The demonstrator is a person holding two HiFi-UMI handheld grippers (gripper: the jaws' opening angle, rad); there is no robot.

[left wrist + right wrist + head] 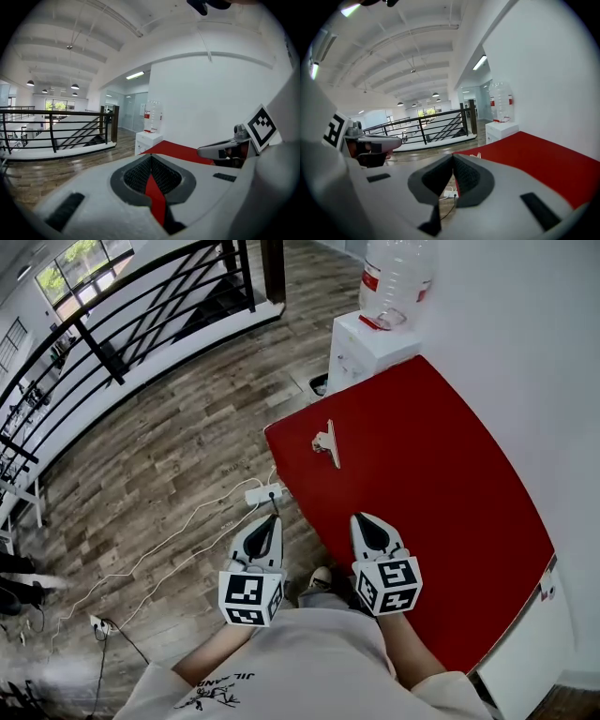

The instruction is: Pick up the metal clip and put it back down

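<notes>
Metal clip [326, 442] lies on red table [441, 474], near far left edge, well apart from both grippers. Left gripper [272, 518] and right gripper [358, 518] hang close to person, jaws together, nothing between. Judgement: pick-up either not begun or clip already set back; cannot tell which.

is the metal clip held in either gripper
No, the metal clip lies on the red table, ahead of and apart from the left gripper and right gripper.

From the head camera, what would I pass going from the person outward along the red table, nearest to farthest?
First the right tongs → metal clip → white water dispenser, with its bottle on top.
</notes>
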